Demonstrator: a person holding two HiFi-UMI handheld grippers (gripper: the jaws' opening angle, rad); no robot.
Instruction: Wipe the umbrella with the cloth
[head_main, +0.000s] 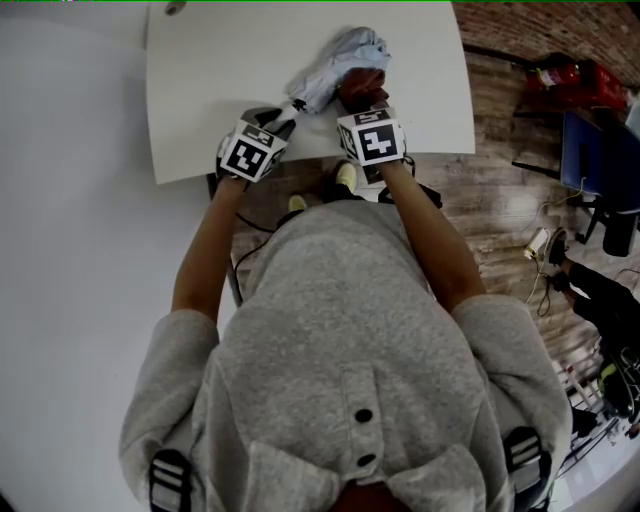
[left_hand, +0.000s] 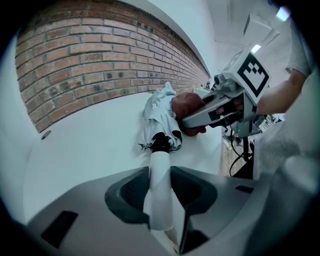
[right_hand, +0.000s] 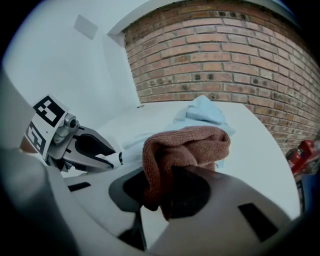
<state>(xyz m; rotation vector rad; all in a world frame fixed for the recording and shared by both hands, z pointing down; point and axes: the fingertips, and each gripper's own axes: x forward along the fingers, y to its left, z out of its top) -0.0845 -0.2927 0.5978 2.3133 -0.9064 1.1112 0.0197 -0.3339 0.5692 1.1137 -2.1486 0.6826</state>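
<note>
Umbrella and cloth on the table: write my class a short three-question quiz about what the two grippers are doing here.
1. True or false: the left gripper grips the umbrella by its white handle.
2. The right gripper is shut on: A a sponge, B a reddish-brown cloth, C nothing.
3. Fill in: the folded umbrella lies on a white ____.
Key: 1 true; 2 B; 3 table.

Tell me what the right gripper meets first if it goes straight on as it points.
The folded umbrella: the right gripper, shut on the brown cloth, points at its pale canopy. The cloth would likely touch first; depth is unclear.
</note>
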